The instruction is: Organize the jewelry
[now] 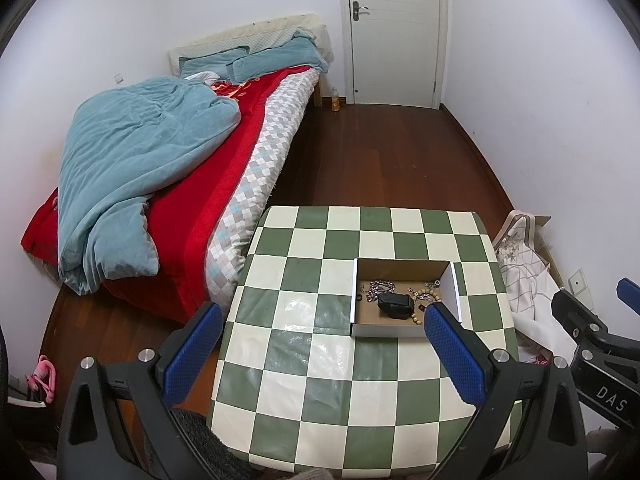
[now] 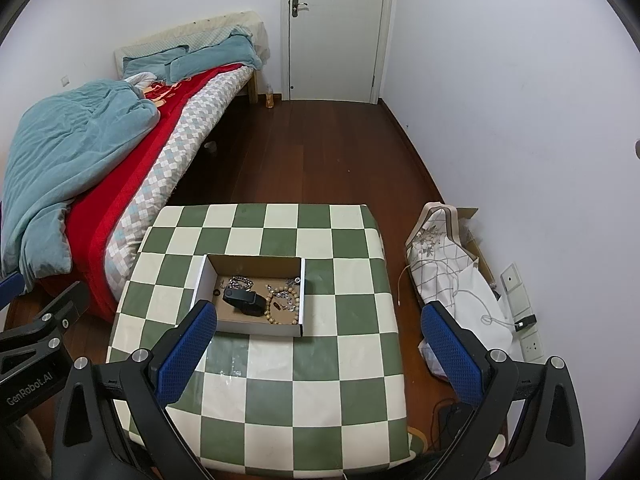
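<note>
An open white cardboard box (image 1: pixel 454 289) (image 2: pixel 200 280) sits on the green-and-white checkered table (image 1: pixel 304 360) (image 2: pixel 352 344). Inside it lie a black watch (image 1: pixel 394 304) (image 2: pixel 244 300), a silver chain (image 1: pixel 380 287) (image 2: pixel 239 281), a wooden bead bracelet (image 1: pixel 430 298) (image 2: pixel 282 304) and a small dark ring (image 2: pixel 216 293). My left gripper (image 1: pixel 323 316) is open and empty, held above the table's near side, short of the box. My right gripper (image 2: pixel 318 316) is open and empty, above the table to the right of the box.
A bed (image 1: pixel 168 168) (image 2: pixel 104 168) with a teal quilt and red blanket stands left of the table. A white door (image 1: pixel 394 32) (image 2: pixel 336 28) is at the back. A patterned cloth bag (image 1: pixel 520 264) (image 2: pixel 444 264) lies on the floor at the right wall.
</note>
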Available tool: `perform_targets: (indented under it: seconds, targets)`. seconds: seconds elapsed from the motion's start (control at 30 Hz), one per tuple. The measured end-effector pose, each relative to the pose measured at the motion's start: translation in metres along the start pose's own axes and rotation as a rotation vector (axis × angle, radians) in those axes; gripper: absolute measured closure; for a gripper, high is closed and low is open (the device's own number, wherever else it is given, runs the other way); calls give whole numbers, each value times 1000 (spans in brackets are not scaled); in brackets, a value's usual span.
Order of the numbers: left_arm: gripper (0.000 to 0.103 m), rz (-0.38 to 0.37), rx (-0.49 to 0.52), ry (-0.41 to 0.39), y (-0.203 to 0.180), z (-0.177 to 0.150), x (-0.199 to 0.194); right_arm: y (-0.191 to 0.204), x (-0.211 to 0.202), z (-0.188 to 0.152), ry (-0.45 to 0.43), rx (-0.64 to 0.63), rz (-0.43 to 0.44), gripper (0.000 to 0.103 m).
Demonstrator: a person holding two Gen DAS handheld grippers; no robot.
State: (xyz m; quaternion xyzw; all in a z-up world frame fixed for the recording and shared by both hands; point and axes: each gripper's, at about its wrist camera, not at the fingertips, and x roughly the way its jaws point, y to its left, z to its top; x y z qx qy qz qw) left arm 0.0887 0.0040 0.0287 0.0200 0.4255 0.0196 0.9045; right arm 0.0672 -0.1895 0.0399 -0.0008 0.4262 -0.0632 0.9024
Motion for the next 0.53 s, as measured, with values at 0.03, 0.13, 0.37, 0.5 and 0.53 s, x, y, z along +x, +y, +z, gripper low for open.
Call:
perform_targets:
  seconds: [0.03, 0.13, 0.37, 0.5, 0.53]
  targets:
    - [0, 1, 0, 0, 0, 0, 0, -1, -1, 0, -1, -1, -1, 0]
    - [0, -1, -1, 0, 0, 0, 0, -1, -2, 1, -1, 0, 0, 0]
    - [0, -5, -3, -2, 1, 0, -1, -1, -2, 2, -1, -1, -1, 0]
    - [0, -4, -12, -15, -2, -1, -5, -4, -3, 4, 0, -3, 2, 0]
    - [0, -7, -13, -14, -2, 0, -6, -4, -3, 4, 0, -2, 2, 0]
